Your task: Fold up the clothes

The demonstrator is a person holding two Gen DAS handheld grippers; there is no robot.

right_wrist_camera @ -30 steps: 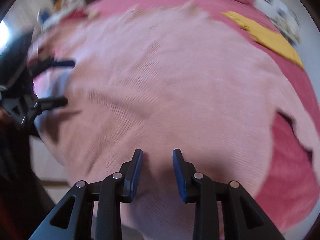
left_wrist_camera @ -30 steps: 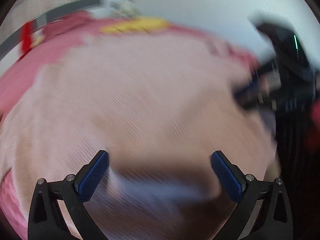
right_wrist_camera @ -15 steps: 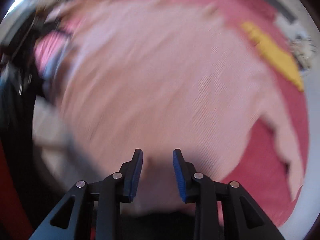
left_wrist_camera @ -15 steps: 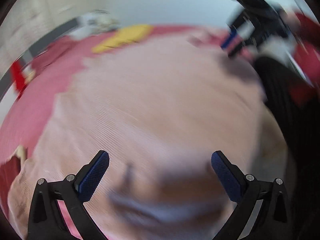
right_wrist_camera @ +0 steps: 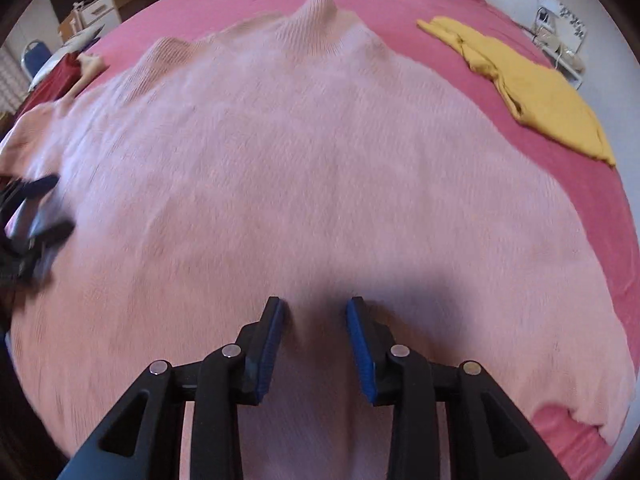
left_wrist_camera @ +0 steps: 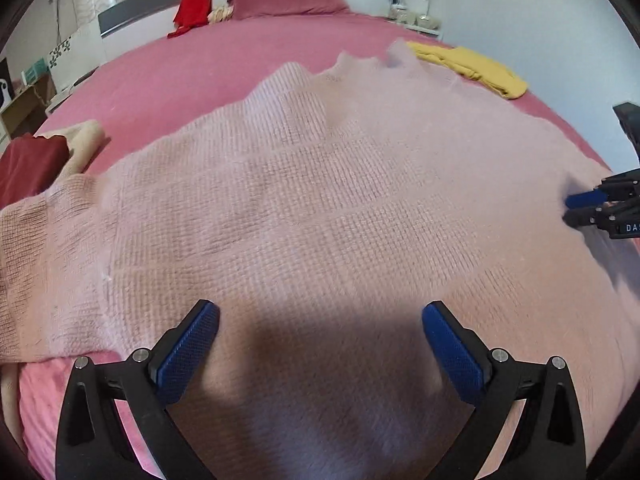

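Pink knit sweater [left_wrist_camera: 320, 208] spread on bed [left_wrist_camera: 192, 68], yellow garment [right_wrist_camera: 532, 92] beside

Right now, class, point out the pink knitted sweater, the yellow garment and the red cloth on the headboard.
pink knitted sweater [left_wrist_camera: 320, 208]: left wrist view, middle of its knit body.
yellow garment [right_wrist_camera: 536, 88]: right wrist view, centre of the folded cloth.
red cloth [left_wrist_camera: 194, 0]: left wrist view, its hanging middle.

A pale pink knitted sweater [left_wrist_camera: 304, 208] lies spread wide across the pink bed, its far edge rumpled.
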